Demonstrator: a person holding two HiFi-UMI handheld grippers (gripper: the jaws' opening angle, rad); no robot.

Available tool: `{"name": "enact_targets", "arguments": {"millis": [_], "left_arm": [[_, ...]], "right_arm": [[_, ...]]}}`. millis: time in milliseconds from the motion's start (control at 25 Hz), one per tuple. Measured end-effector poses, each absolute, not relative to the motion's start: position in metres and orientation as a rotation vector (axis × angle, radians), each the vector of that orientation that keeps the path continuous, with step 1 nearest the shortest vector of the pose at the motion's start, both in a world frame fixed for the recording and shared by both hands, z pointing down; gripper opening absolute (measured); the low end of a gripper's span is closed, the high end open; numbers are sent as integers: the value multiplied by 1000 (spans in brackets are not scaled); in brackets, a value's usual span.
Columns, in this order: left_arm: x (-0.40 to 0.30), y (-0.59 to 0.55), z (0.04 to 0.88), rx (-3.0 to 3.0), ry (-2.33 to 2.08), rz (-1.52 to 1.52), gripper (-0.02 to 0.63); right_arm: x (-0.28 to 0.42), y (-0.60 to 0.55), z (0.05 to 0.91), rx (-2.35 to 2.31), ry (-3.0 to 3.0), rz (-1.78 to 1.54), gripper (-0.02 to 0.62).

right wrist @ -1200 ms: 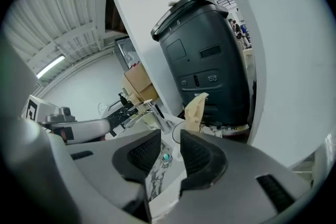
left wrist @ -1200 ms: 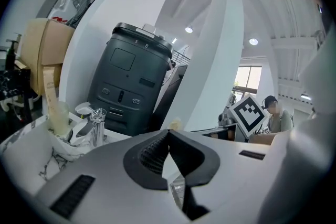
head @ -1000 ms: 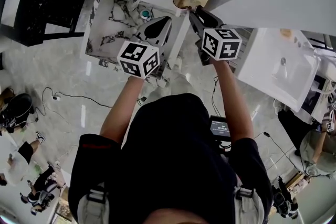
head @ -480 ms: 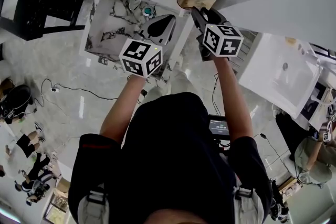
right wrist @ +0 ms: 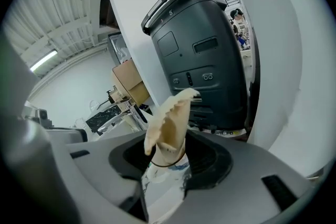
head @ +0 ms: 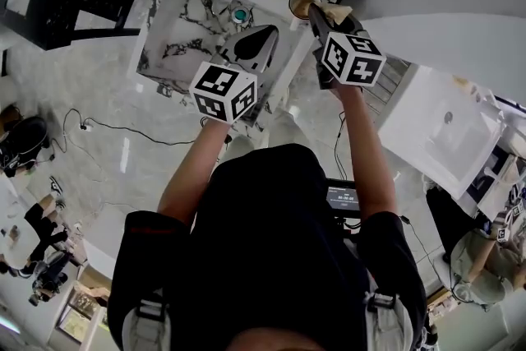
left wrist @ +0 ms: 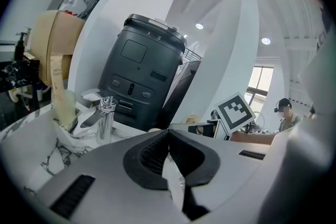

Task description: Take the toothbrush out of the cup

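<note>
The toothbrush (right wrist: 169,118) stands up out of the cup (right wrist: 168,173), directly between the jaws of the right gripper (right wrist: 176,147). Those jaws are spread wide and do not press on it. The cup sits just under the jaw tips, at the sink's (head: 177,20) corner. The left gripper (left wrist: 169,134), its jaws closed on nothing, hovers beside the right one over the sink, with the faucet (left wrist: 106,113) ahead to its left. A dark machine (right wrist: 205,55) stands beyond both.
</note>
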State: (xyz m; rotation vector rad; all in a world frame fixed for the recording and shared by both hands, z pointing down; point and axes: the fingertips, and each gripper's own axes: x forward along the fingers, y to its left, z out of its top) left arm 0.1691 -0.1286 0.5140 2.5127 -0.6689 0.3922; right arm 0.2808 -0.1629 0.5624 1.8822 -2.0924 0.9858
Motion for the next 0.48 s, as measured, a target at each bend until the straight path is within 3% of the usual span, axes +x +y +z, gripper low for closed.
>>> {"name": "enact_targets", "arguments": {"millis": [480], "left_arm": [[163,-141,521,2482,-707,389,12]], "right_arm": [[275,-183,570,1839,-2085,939,161]]}}
